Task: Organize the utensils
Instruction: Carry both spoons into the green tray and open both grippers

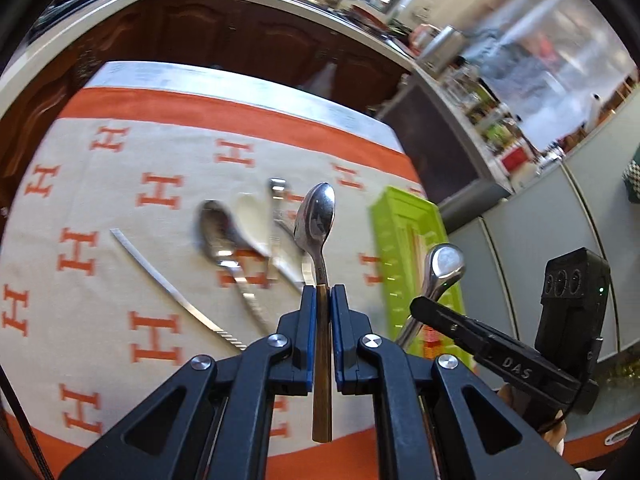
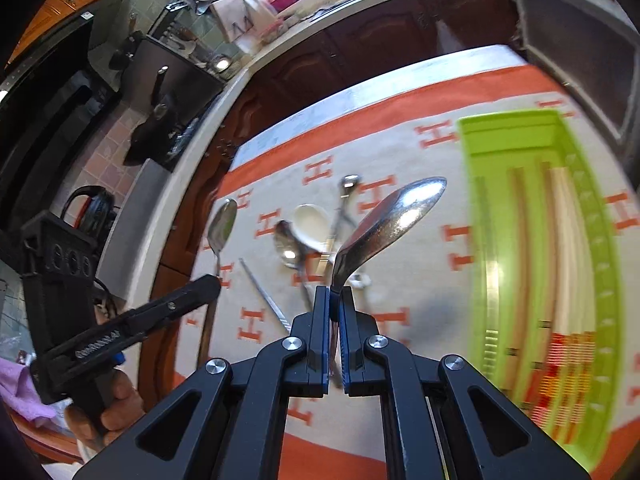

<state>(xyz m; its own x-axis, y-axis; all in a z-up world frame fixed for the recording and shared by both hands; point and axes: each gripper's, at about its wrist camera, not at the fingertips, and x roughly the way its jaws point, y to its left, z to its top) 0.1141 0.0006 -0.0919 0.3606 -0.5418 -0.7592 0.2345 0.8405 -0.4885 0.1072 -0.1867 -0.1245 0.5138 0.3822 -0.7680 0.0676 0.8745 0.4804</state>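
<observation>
In the left wrist view, the left gripper point(image 1: 323, 292) is seen pinched on a steel teaspoon with a brown handle point(image 1: 318, 216); its blue pads point(image 1: 309, 312) are pressed against the handle just below the neck, the bowl is pointed up and away, and the handle end is hung free below the fingers. To the right, the right gripper point(image 1: 420, 306) is seen from the side, clamped on a large polished steel spoon point(image 1: 442, 266), in front of a lime-green plastic cutlery tray point(image 1: 394, 236). Left of that tray, on a cream tablecloth with an orange border and orange H letters point(image 1: 156, 196), a loose heap of steel spoons point(image 1: 248, 240) is lain, with a thin steel rod-like utensil point(image 1: 168, 284) further left. Dark wooden cabinets point(image 1: 224, 36) under a pale counter are seen beyond the cloth.

In the right wrist view, the right gripper point(image 2: 334, 296) is pressed together on the large spoon point(image 2: 392, 220) by its handle, the bowl raised up and right, toward the green tray point(image 2: 476, 208). Wooden-looking handles are visible in the tray, though blurred. Left of the tray the heap point(image 2: 316, 228) and the thin utensil point(image 2: 264, 296) rest on the cloth point(image 2: 420, 312). At the far left the left gripper point(image 2: 212, 284) is seen holding the teaspoon point(image 2: 222, 224) upright, a hand point(image 2: 120, 404) being wrapped round its grip. Dark cabinets point(image 2: 360, 48) and a cluttered counter are seen behind.
</observation>
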